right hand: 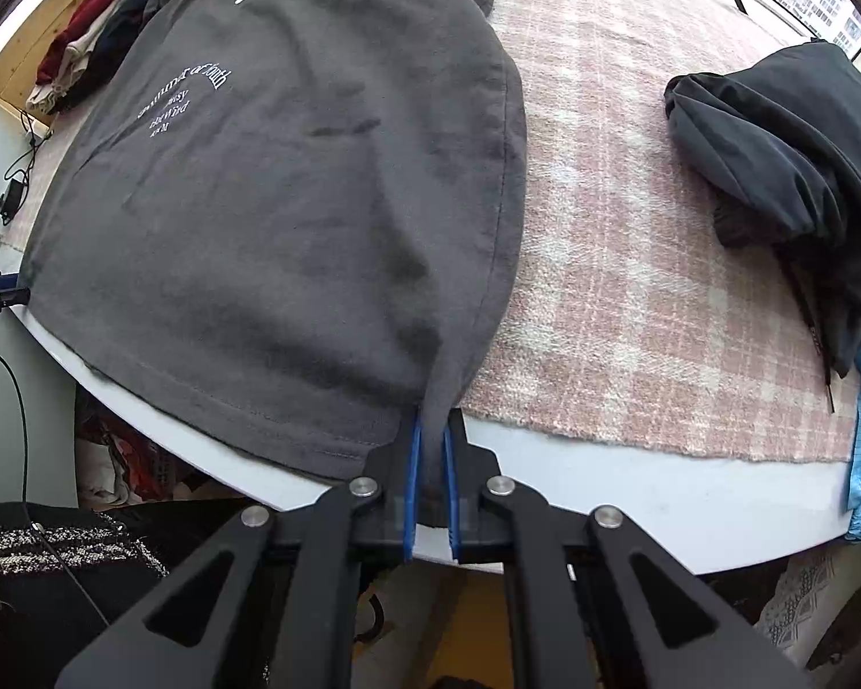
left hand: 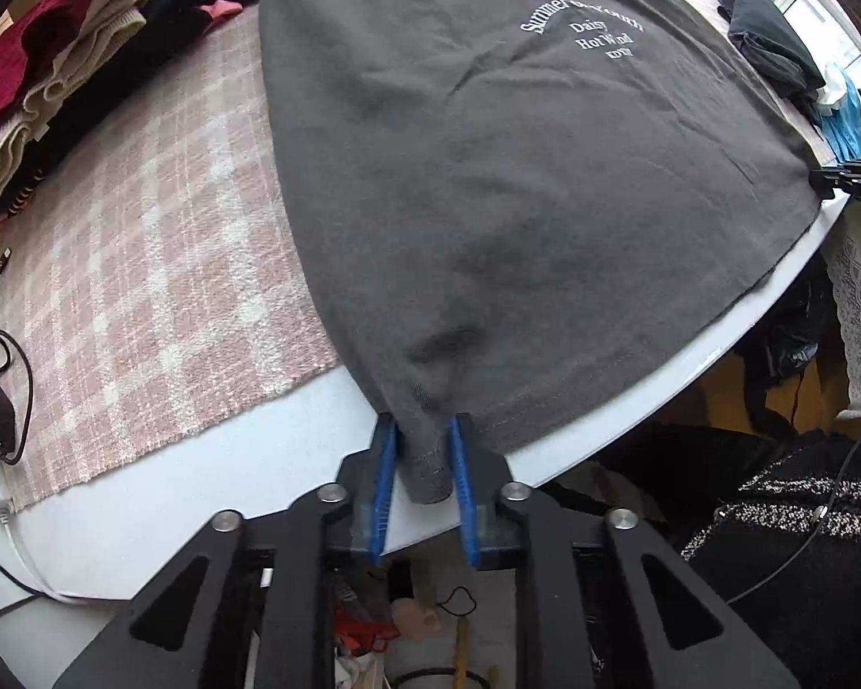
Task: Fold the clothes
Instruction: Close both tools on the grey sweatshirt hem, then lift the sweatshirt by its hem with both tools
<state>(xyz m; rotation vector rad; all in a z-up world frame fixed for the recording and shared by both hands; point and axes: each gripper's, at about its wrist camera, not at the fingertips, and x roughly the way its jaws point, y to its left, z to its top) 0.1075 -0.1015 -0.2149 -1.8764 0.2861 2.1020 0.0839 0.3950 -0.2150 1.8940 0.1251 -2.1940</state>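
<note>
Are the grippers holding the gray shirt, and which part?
Yes. The left gripper and the right gripper each pinch a bottom hem corner of the gray T-shirt, at the table's near edge.

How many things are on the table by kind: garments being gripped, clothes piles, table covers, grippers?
Gripped garments: 1, the grey T-shirt
Clothes piles: 2, folded stack, dark heap
Table covers: 1, pink plaid cloth
Grippers: 2, left gripper, right gripper, each shut on a hem corner
Total: 6
</note>
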